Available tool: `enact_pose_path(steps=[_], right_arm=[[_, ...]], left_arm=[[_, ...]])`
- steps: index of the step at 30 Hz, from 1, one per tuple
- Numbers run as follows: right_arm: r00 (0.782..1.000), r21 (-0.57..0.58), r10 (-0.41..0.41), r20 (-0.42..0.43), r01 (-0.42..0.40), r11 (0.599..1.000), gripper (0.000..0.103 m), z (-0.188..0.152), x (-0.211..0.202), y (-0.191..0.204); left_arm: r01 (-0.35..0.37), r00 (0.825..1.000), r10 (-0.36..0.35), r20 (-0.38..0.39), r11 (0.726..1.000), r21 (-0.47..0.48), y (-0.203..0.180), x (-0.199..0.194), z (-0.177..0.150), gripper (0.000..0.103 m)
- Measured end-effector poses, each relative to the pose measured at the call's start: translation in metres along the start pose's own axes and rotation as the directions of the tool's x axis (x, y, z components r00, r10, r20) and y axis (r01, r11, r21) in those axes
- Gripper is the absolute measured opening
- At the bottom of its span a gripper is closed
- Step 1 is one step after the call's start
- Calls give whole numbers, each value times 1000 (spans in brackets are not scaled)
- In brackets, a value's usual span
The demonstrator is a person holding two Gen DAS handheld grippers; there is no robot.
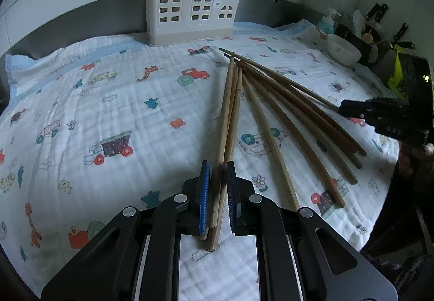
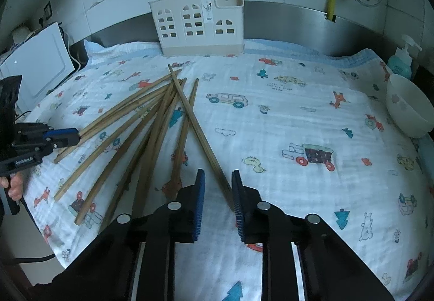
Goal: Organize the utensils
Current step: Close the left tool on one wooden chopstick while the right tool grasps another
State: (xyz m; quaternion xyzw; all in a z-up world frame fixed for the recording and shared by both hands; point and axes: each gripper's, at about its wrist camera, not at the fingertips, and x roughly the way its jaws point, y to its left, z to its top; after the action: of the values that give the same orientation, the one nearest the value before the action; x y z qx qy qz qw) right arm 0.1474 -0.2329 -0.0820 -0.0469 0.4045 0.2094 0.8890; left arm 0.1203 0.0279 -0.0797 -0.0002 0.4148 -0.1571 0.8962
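Tabletop: covered by a white quilted cloth (image 2: 284, 116) printed with cars, trucks and animals; a steel backsplash and white wall tiles are seen behind it.
Utensil holder (image 1: 190, 9): a cream plastic caddy with arched window cut-outs, stood upright at the rear edge of the cloth against the backsplash; a small label is fixed to its front, the print too small to be read.
Bowl (image 2: 409, 108): white, set at the right edge of the cloth, beside a teal pump bottle (image 2: 401, 62).
Chopsticks (image 2: 152, 122): brown wooden sticks, fanned out flat on the cloth in front of the holder, tips converging toward it, several crossed over one another.
Writing: "GenRobot.AI" is read on the left gripper body in the right wrist view; "DAS" is read on the right gripper body in the left wrist view.
Left gripper (image 1: 218, 181): narrowly parted, blue-padded jaws clenched on the butt ends of two or three chopsticks.
Right gripper (image 2: 218, 187): held open, released; one crossed chopstick (image 2: 200, 135) is seen between the jaws, lying against the right pad.
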Motion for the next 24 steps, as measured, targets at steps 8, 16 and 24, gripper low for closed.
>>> enact_pose_path(steps=[8, 16, 24], right_arm=[[1000, -4, -15, -1, 15, 1000, 8, 1, 2, -2], [1000, -11, -19, -2, 19, 1000, 9, 0, 2, -4], [1000, -3, -19, 5, 19, 1000, 8, 0, 1, -3]], left_arm=[[71, 997, -72, -11, 997, -34, 8, 3, 1, 11], [58, 998, -59, -23, 998, -17, 6, 4, 1, 12], [51, 998, -52, -26, 998, -29, 8, 2, 5, 6]])
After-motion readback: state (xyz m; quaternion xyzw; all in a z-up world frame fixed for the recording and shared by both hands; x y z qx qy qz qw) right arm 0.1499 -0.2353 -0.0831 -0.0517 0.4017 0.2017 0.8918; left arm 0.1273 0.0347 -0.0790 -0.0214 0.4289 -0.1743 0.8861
